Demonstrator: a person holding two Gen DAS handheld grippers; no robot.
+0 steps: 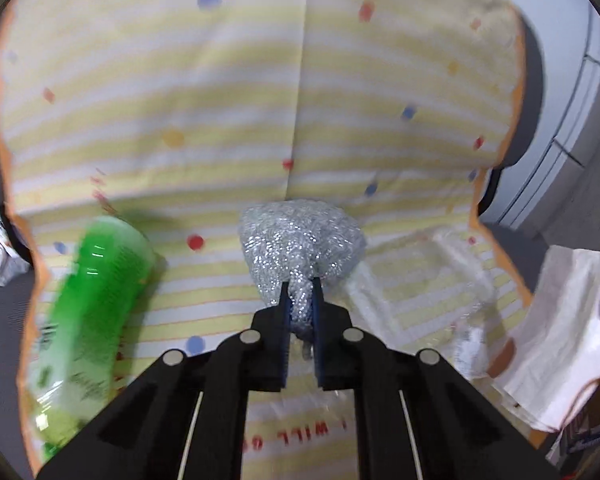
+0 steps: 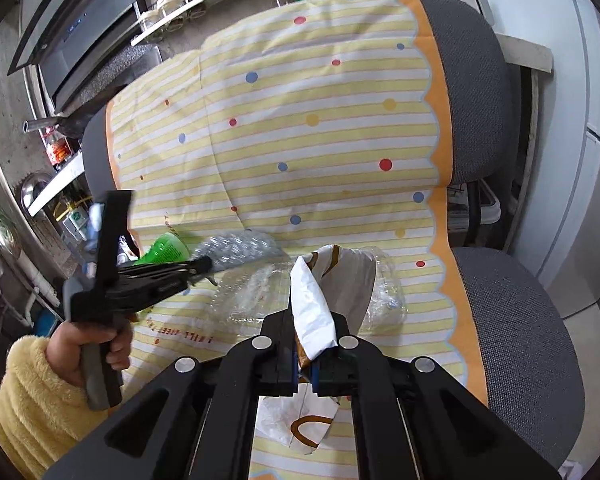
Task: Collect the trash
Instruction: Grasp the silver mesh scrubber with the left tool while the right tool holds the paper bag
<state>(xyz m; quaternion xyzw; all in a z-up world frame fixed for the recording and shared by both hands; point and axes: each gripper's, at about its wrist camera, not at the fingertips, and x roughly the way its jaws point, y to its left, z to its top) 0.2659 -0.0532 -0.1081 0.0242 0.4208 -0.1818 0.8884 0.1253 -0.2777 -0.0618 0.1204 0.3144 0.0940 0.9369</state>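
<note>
A striped, dotted cloth (image 2: 308,140) covers two grey chair seats (image 2: 516,344) (kitchen shelves behind); the left gripper (image 1: 301,292) pinches bubble wrap (image 1: 300,236), the right gripper (image 2: 305,360) pinches a white paper bag (image 2: 314,312).

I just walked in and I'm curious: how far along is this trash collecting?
Nothing looks finished, since no bin shows in either view. In hand: the left gripper is shut on a wad of bubble wrap, and the right gripper is shut on a white paper bag. Left on the striped cloth: a green plastic bottle and a clear plastic container.
</note>
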